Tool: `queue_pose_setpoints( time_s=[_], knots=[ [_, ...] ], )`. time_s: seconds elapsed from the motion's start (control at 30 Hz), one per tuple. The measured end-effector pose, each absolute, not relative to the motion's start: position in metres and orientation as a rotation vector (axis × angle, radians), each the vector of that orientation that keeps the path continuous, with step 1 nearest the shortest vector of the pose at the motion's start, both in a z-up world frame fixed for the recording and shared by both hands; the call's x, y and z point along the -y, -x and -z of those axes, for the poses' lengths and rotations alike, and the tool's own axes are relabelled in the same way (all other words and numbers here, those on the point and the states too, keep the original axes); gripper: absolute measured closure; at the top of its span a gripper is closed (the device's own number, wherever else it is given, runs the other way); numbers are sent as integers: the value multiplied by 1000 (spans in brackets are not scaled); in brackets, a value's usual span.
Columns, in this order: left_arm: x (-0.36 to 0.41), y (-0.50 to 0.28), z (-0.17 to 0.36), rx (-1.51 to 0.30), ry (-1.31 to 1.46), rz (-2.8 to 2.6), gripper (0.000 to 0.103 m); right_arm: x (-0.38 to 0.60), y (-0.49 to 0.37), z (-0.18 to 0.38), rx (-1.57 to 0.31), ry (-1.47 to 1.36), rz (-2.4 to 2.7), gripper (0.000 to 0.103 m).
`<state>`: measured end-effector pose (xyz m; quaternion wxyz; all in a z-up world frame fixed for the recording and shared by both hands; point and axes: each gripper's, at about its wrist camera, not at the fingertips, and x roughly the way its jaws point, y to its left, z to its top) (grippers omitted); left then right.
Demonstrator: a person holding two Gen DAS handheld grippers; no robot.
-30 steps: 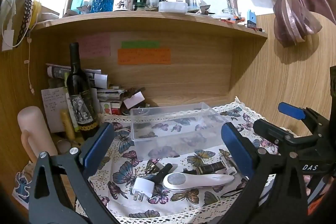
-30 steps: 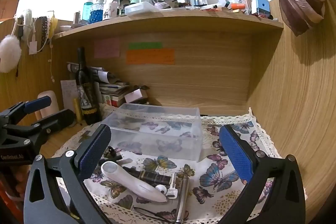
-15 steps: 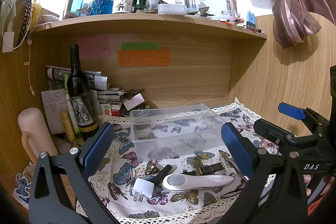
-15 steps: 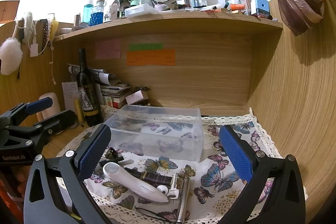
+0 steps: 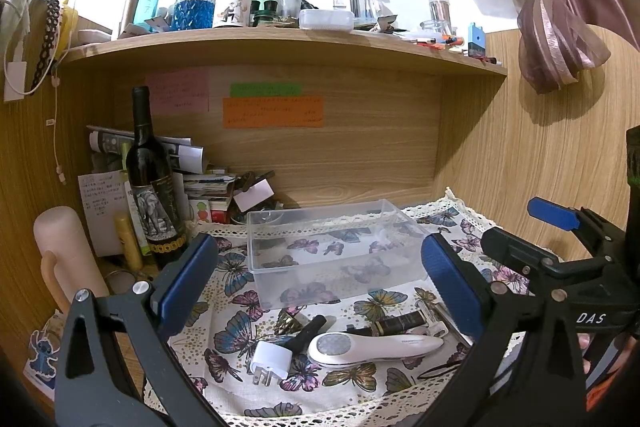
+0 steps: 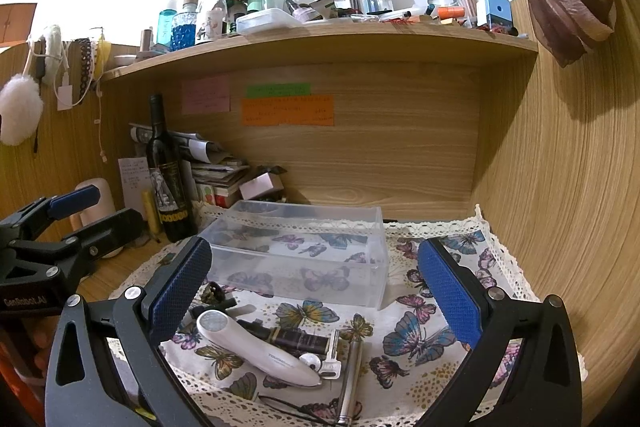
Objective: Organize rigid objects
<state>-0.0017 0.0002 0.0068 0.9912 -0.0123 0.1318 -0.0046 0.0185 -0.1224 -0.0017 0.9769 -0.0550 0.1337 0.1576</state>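
An empty clear plastic box (image 5: 336, 251) stands on a butterfly cloth (image 5: 224, 275); it also shows in the right wrist view (image 6: 304, 255). In front of it lie a white handheld device (image 5: 372, 347) (image 6: 256, 351), a white plug adapter (image 5: 272, 365), a dark tube (image 6: 296, 339) and a metal razor (image 6: 350, 379). My left gripper (image 5: 320, 283) is open and empty, above these items. My right gripper (image 6: 316, 291) is open and empty, over the same pile, and shows at the right of the left wrist view (image 5: 556, 239).
A wine bottle (image 5: 154, 187), papers and small boxes (image 5: 208, 183) crowd the back left corner. A pink cylinder (image 5: 64, 259) stands at the left. The shelf above (image 5: 280, 47) holds several bottles. Wooden walls close the back and right.
Both views have shifted slightly; the grippers stay open and hover over the items. Nothing on the cloth has moved.
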Motion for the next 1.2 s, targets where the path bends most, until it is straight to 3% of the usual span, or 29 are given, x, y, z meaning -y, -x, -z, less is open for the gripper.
queue_pose_setpoints(
  time_s=[1.2],
  knots=[
    [4,1,-9,-263,24,10,0,121,-18,2,-274,105,-321,0]
  ],
)
